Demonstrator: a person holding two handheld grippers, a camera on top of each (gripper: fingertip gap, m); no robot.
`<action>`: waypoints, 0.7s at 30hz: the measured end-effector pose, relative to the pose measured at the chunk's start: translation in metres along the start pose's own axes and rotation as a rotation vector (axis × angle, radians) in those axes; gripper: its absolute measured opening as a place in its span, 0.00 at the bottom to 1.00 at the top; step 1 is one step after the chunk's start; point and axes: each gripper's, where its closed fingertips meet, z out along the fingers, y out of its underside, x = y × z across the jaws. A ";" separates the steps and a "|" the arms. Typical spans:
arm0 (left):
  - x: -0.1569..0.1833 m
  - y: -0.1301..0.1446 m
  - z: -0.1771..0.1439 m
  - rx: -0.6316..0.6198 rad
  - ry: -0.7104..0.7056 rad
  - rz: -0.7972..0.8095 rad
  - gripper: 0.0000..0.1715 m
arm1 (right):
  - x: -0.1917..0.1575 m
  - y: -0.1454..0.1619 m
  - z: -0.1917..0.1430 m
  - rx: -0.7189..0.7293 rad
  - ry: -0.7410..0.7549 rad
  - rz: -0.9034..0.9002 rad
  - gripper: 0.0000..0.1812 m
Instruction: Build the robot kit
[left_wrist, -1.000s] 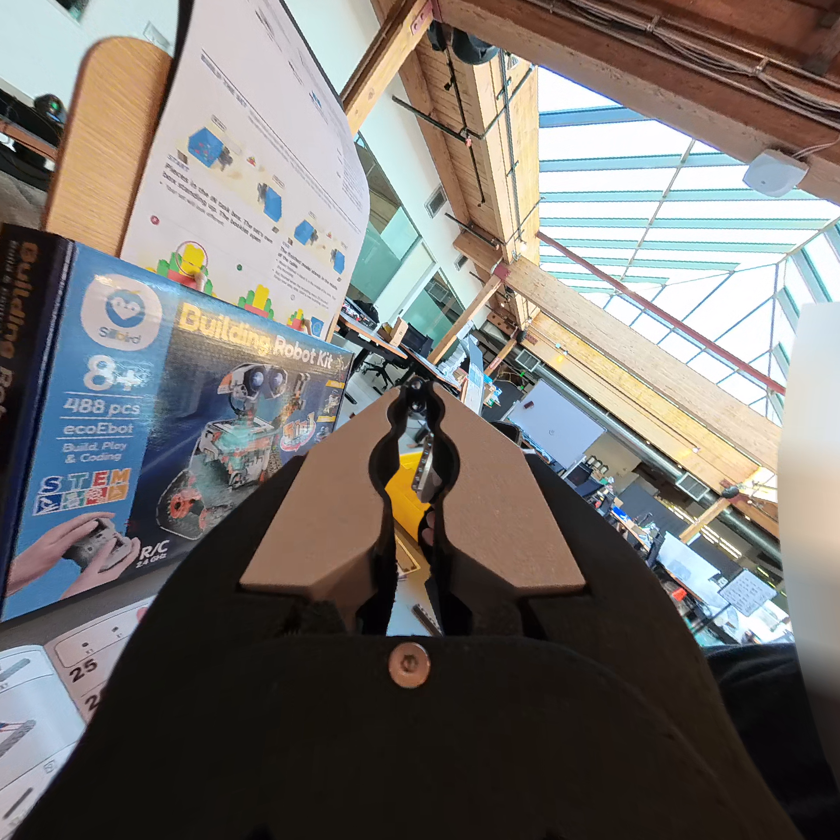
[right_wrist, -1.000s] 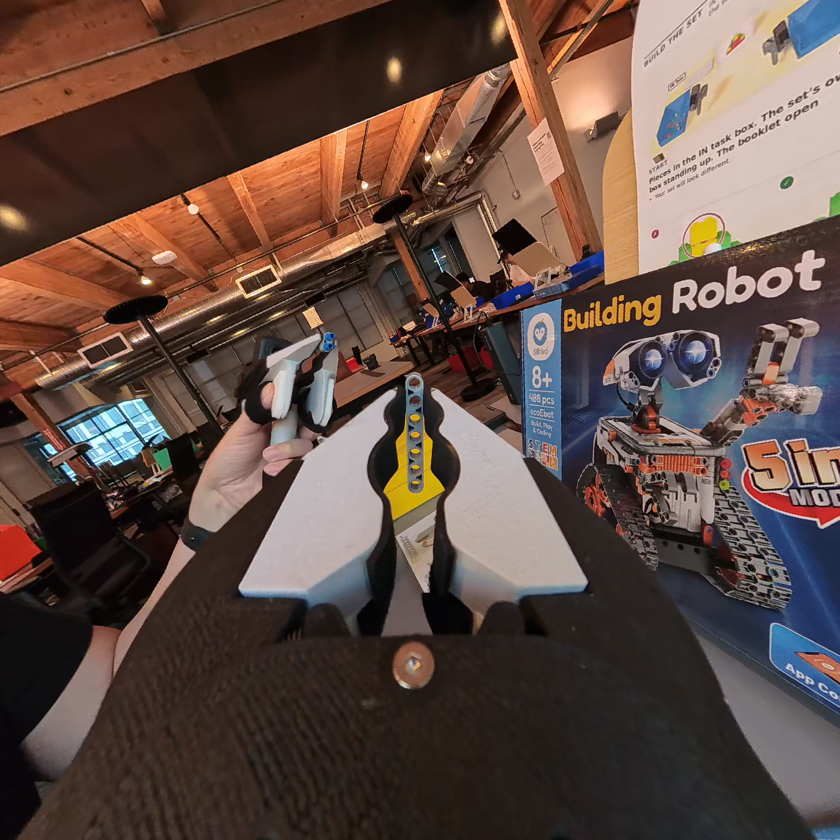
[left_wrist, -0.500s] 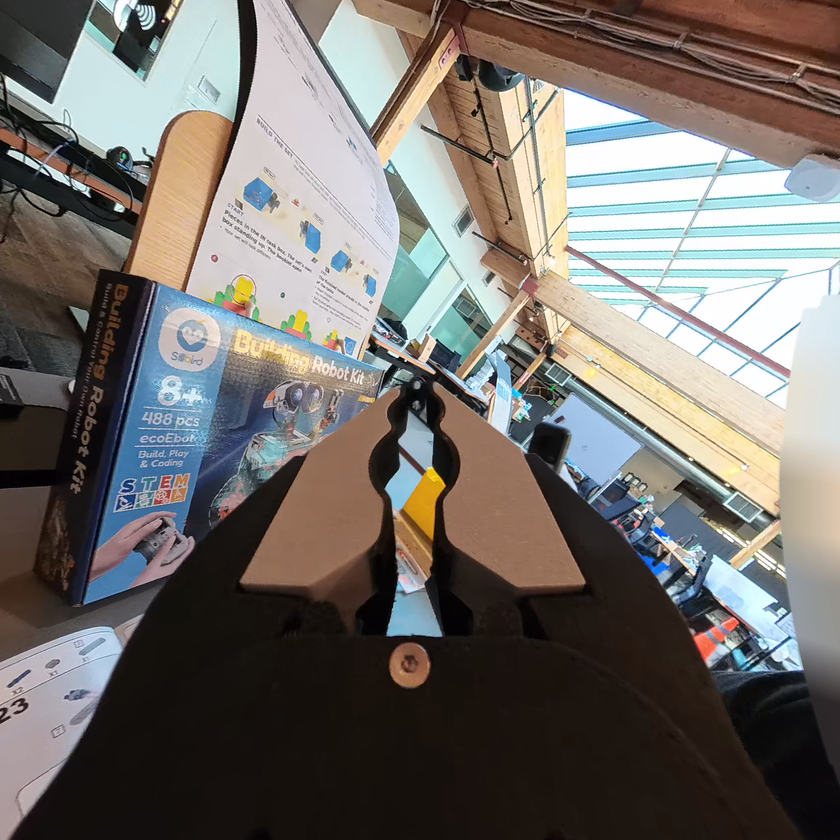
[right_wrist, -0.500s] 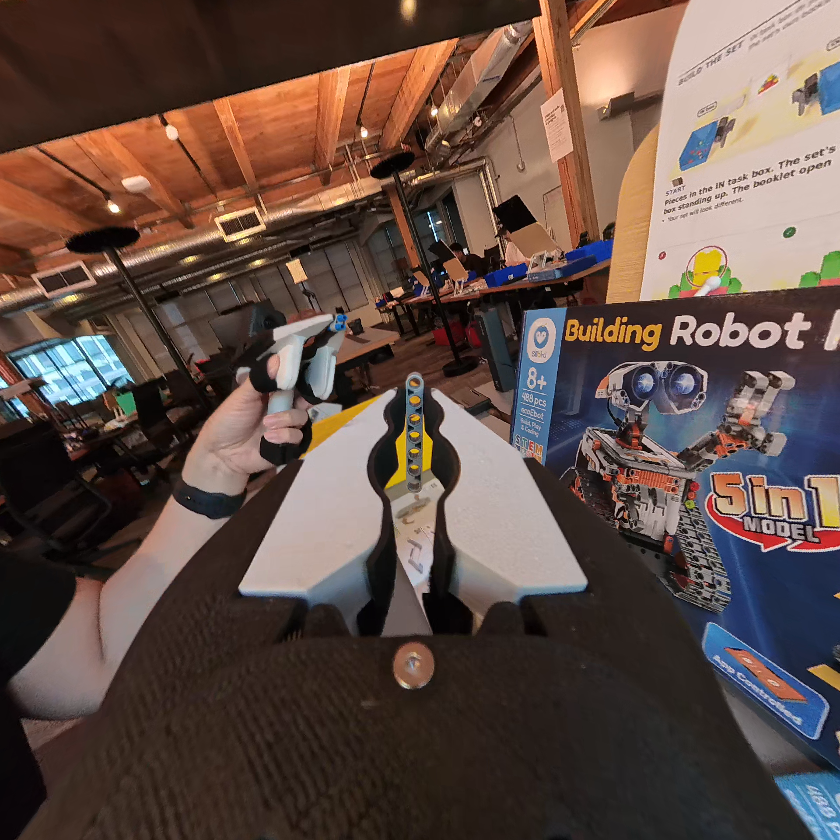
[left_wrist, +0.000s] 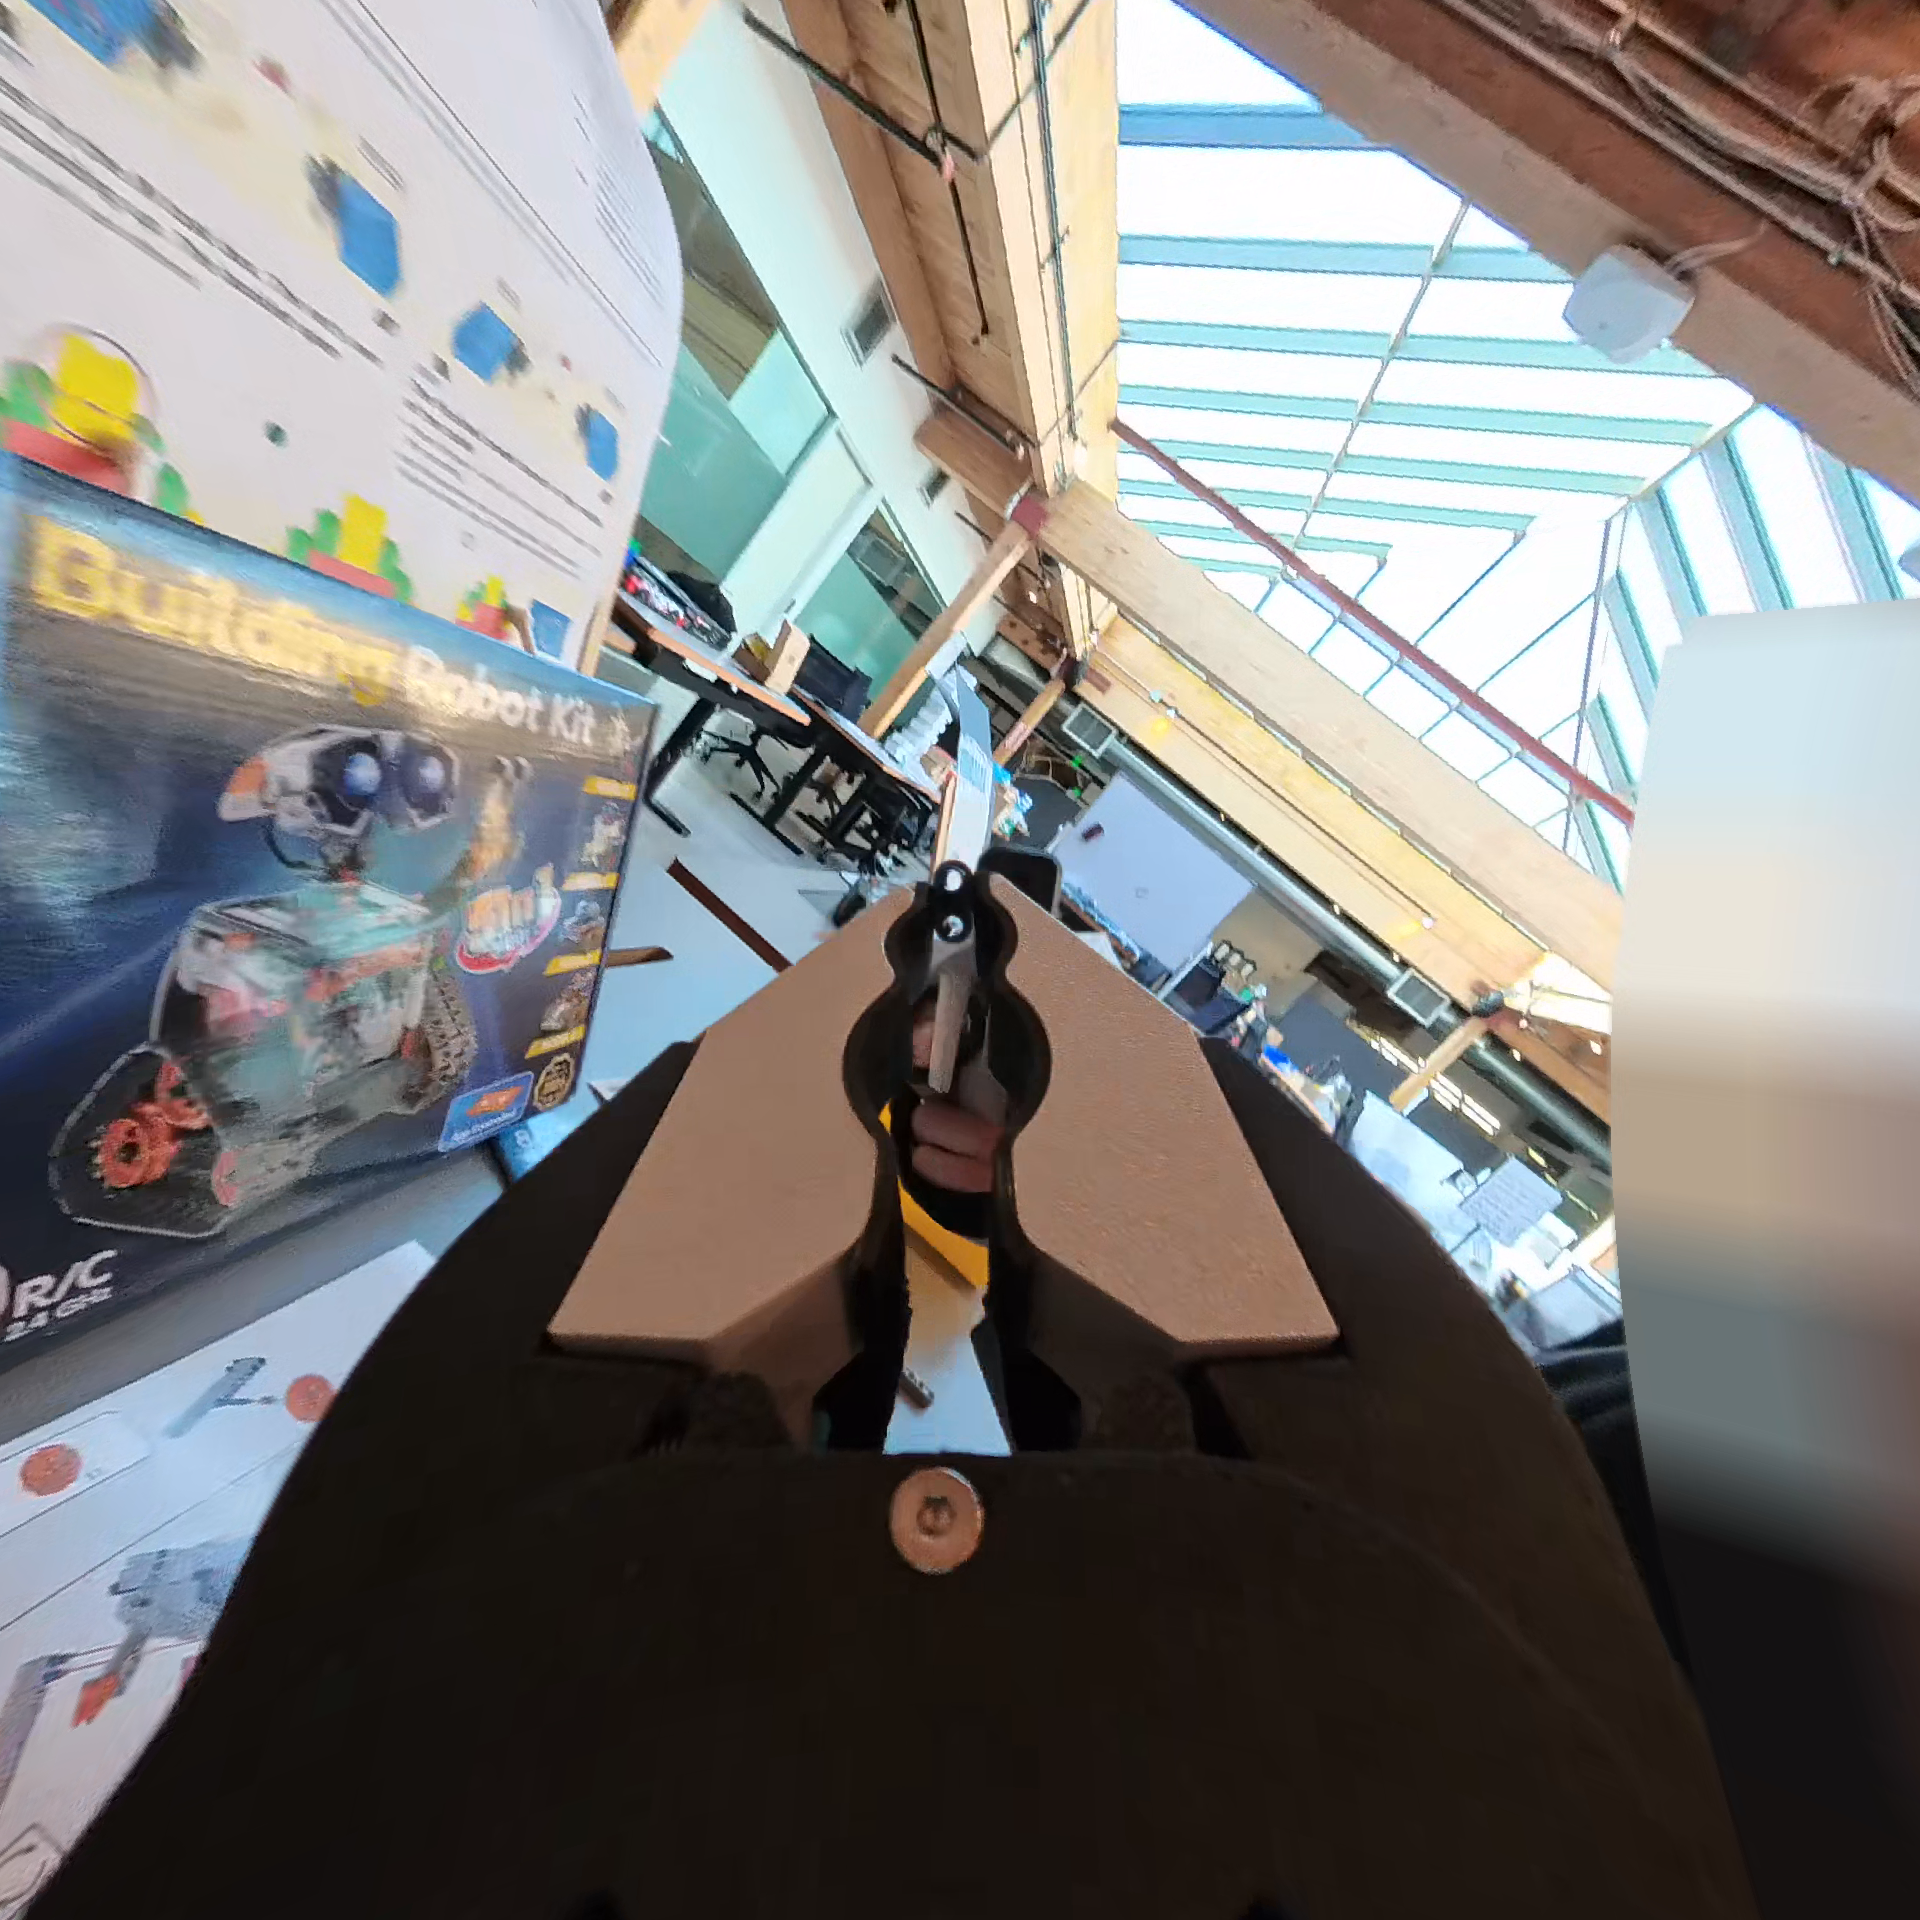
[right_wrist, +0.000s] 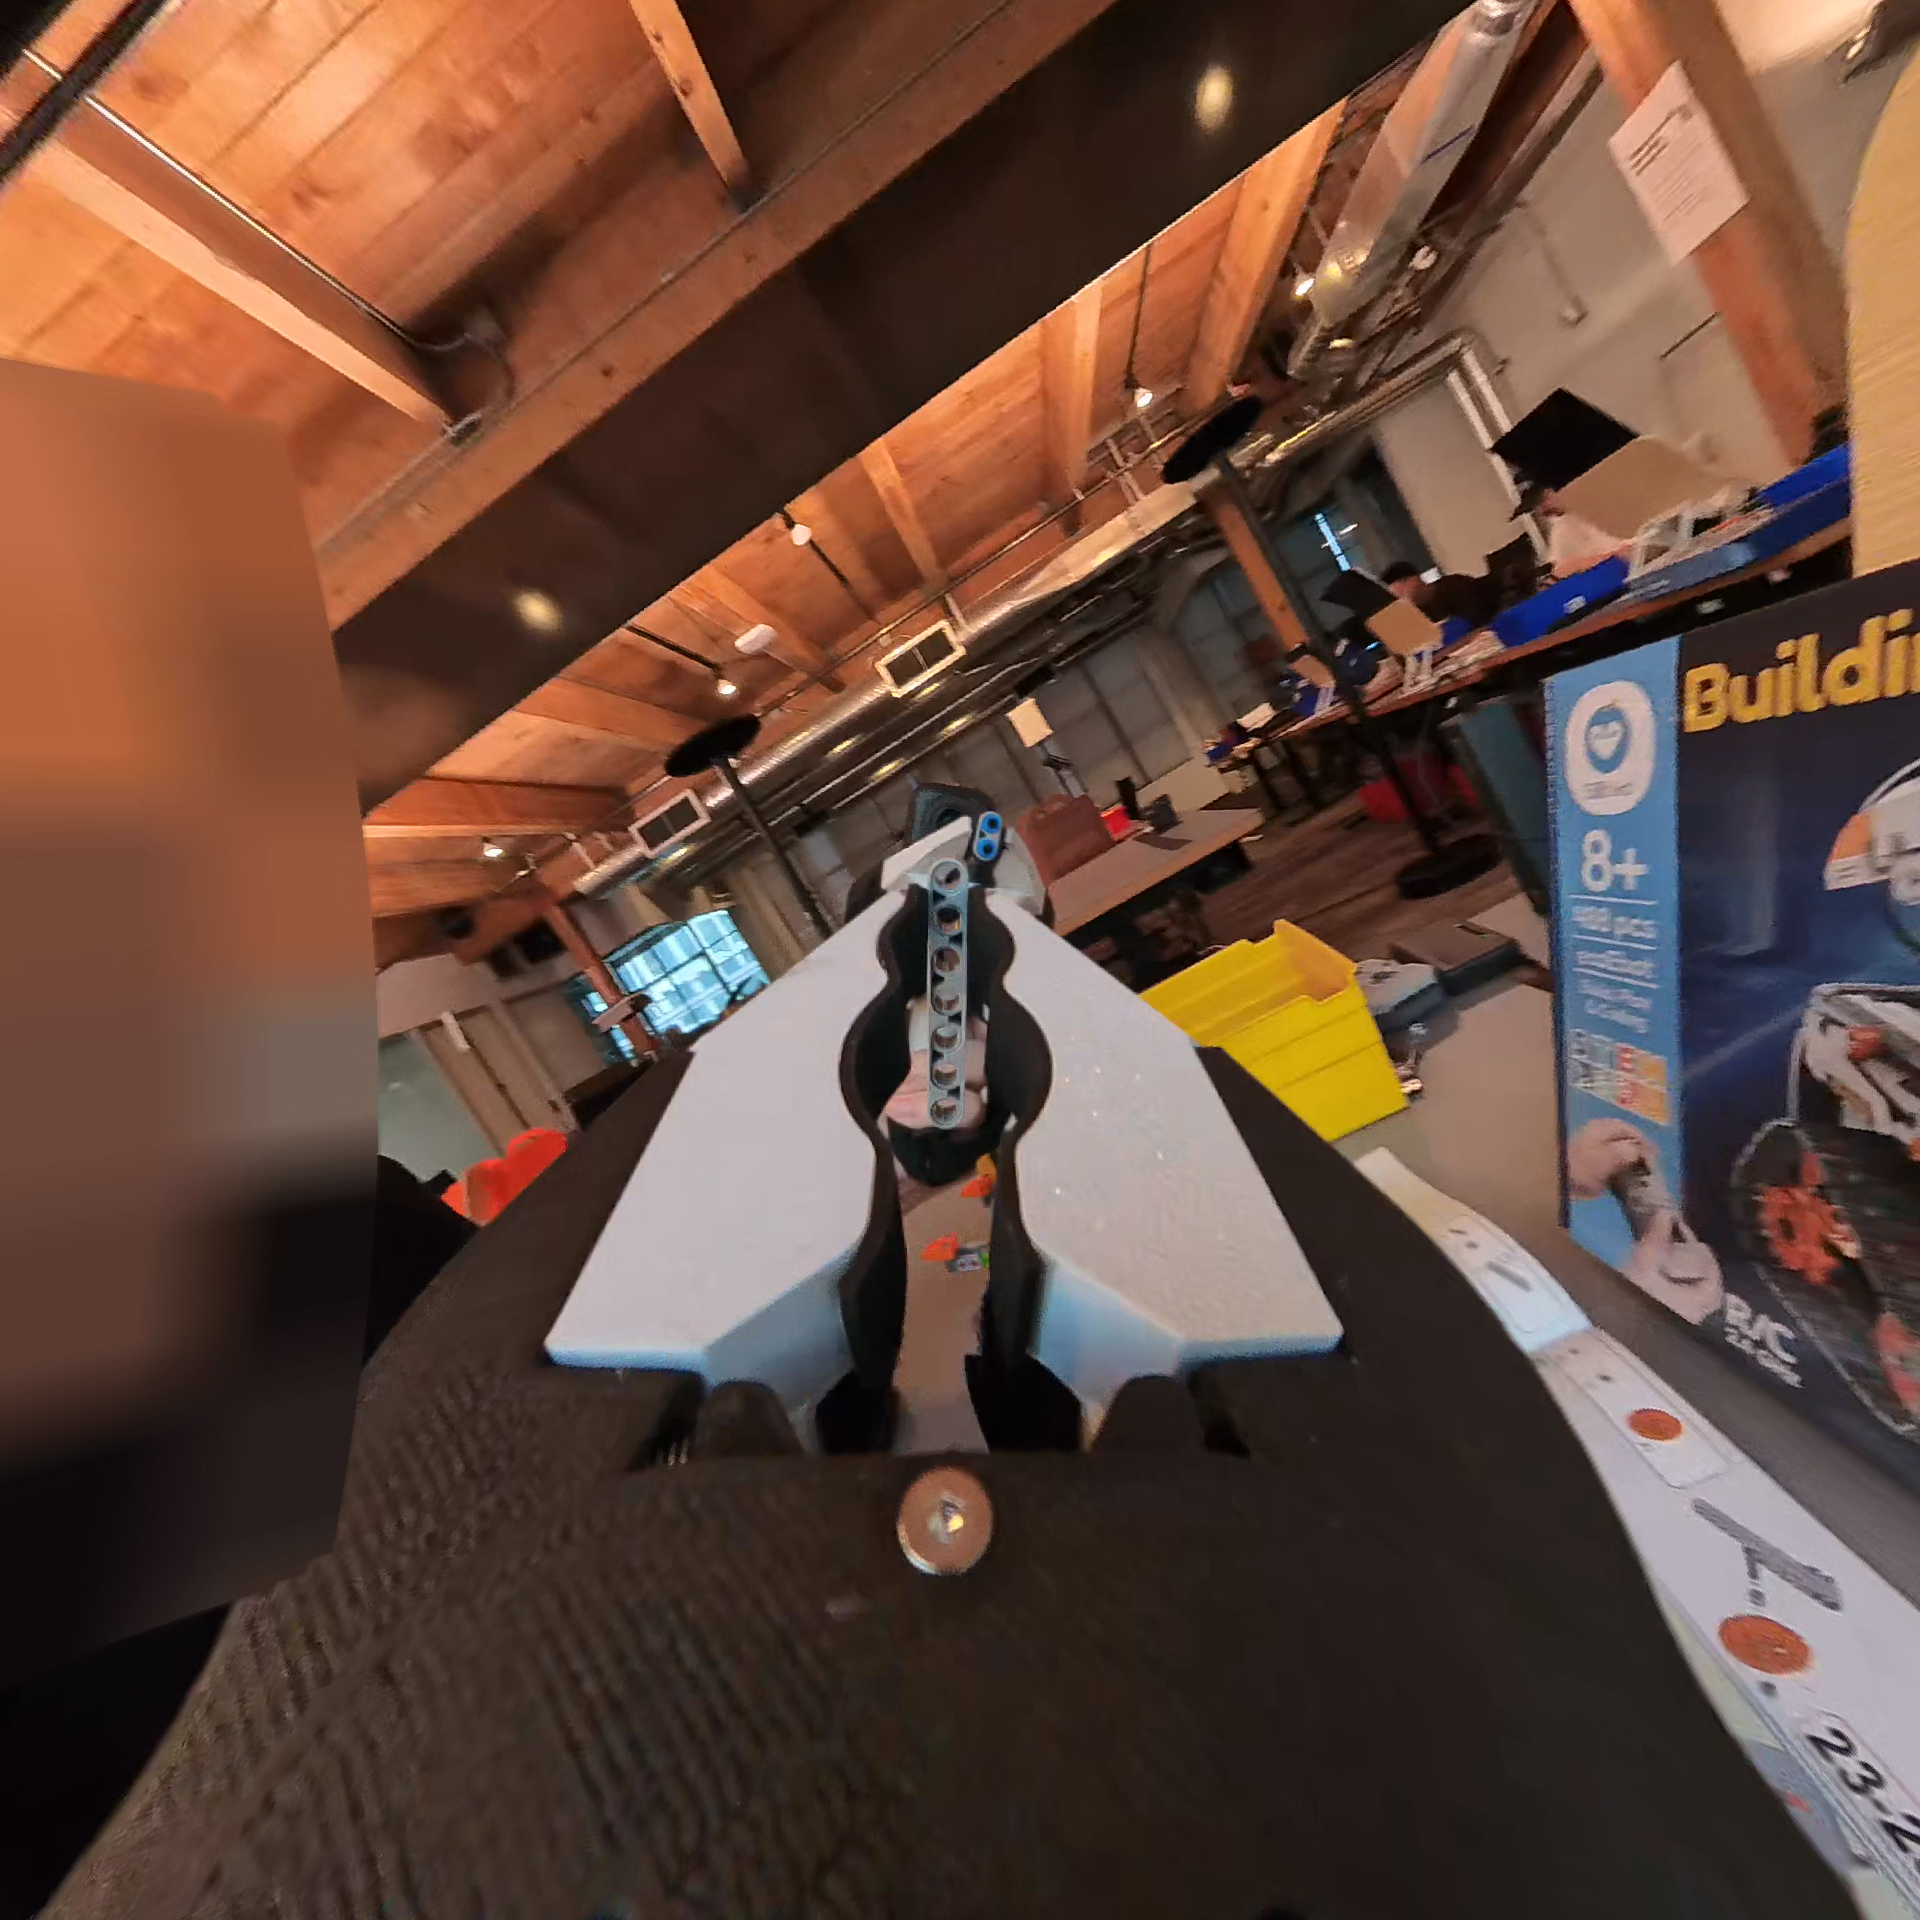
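My right gripper (right_wrist: 948, 883) has white fingers and is shut on a grey beam (right_wrist: 945, 997) with a row of holes, held upright between its tips. My left gripper (left_wrist: 951, 899) has tan fingers and is shut on a small blue two-hole connector (right_wrist: 987, 828), which looks dark against the light in the left wrist view (left_wrist: 951, 906). The two grippers face each other, tip to tip. The connector sits right by the beam's top end; I cannot tell if they touch. The beam (left_wrist: 948, 1023) and a hand (left_wrist: 951, 1143) show through the left gripper's gap.
A blue robot kit box (left_wrist: 291, 935) stands on the table, at the right in the right wrist view (right_wrist: 1766, 1039). An open instruction booklet (right_wrist: 1662, 1507) lies before it. A yellow bin (right_wrist: 1278, 1029) sits farther off. Small loose parts (right_wrist: 951, 1252) lie on the table. A white poster board (left_wrist: 312, 260) stands behind the box. The gap from one gripper's tips to the other's is roughly 11 cm.
The left gripper with the blue connector has moved from off to the left to right at the beam's top end. Both views have swung; the yellow bin now shows at the right.
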 end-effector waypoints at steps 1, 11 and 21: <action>0.002 0.006 0.005 -0.022 0.009 0.005 0.03 | -0.001 0.001 0.001 -0.006 -0.016 0.013 0.03; 0.015 0.044 0.029 -0.192 0.074 0.013 0.03 | -0.007 0.016 0.006 -0.087 -0.104 0.105 0.03; 0.010 0.045 0.028 -0.193 0.087 -0.043 0.03 | -0.001 0.027 0.011 -0.105 -0.095 0.143 0.03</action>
